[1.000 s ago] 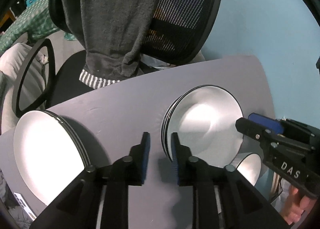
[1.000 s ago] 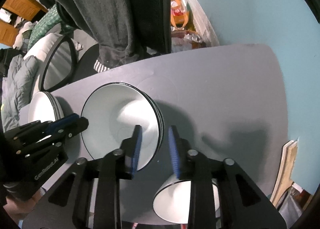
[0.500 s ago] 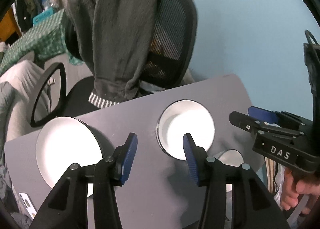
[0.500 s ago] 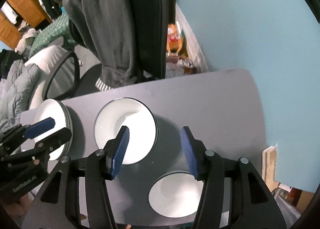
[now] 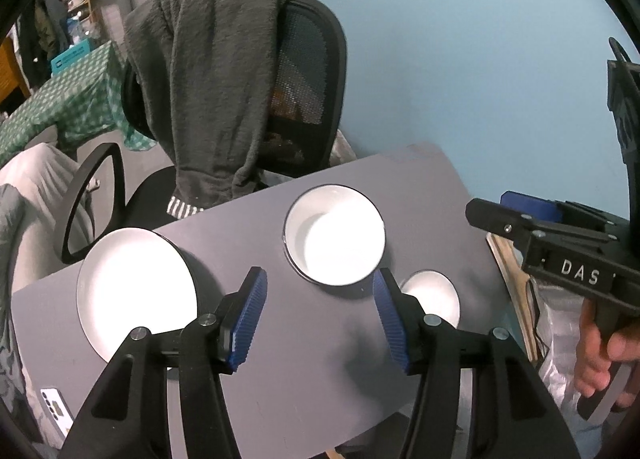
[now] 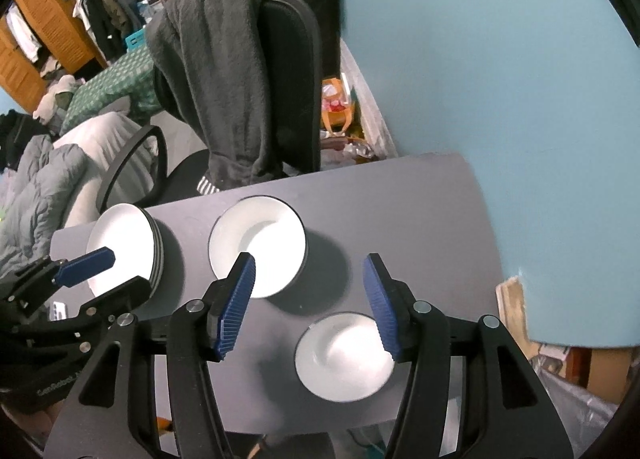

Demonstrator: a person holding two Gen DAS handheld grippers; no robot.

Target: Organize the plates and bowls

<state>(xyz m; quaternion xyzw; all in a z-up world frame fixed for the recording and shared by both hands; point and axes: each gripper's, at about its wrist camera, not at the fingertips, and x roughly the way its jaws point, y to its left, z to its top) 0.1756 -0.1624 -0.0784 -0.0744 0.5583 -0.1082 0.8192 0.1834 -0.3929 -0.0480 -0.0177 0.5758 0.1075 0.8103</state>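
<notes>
Left gripper (image 5: 318, 319): jaws apart and just been opening, nothing between the pads; hovering above the tabletop (image 5: 420, 187), aimed steeply down at the bare patch between the plates and the bowls.
Right gripper (image 6: 310, 305): jaws apart, just been opening, empty; hanging over the gap between the bowl stack and the lone bowl.
Plate stack (image 5: 134, 291): white plates with dark rims, piled near the tabletop's left edge, by the far left corner.
Bowl stack (image 5: 334, 235): nested white bowls, mid-tabletop toward the far edge, well apart from the plates.
Small bowl (image 6: 345, 355): single, upright, near the front edge, just beside the bowl stack but not touching.
Step in hand: judged as between grasps, both tools free above the ware, no piece held.
Progress: judged nearly done; only the small bowl outside a pile.
Next move: probably lowering one gripper onto the small bowl's rim, one pad inside and one outside, closing firmly, then setting it centred into the bowl stack.
Risk: glazed rim likely slippery; tilting possible under a shallow pinch.
</notes>
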